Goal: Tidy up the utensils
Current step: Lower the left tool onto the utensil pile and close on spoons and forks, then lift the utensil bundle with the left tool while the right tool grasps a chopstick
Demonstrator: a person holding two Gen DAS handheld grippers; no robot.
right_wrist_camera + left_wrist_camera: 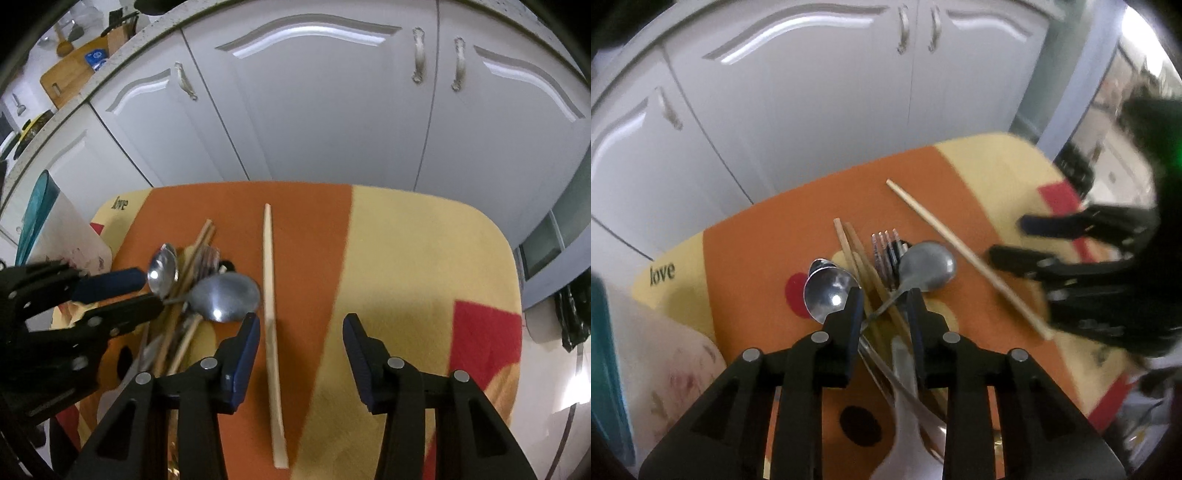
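Observation:
A pile of utensils lies on the orange and yellow table cover (750, 258): a shiny spoon (825, 291), a dull grey spoon (927, 266), forks (886, 251) and several wooden chopsticks (849, 243). My left gripper (885, 304) hangs over the pile, jaws apart around the grey spoon's thin handle and the chopsticks; no pad visibly presses on them. One chopstick (269, 295) lies alone to the right. My right gripper (301, 323) stands open over it, the stick close to its left finger. Each gripper shows in the other's view: the right gripper (1008, 240), the left gripper (151, 290).
White cabinet doors (332, 110) stand close behind the table's far edge. A white container with a teal part (55, 229) sits at the table's left side. A counter with a wooden board (70, 74) is at the upper left. The yellow part of the cover (424, 258) lies to the right.

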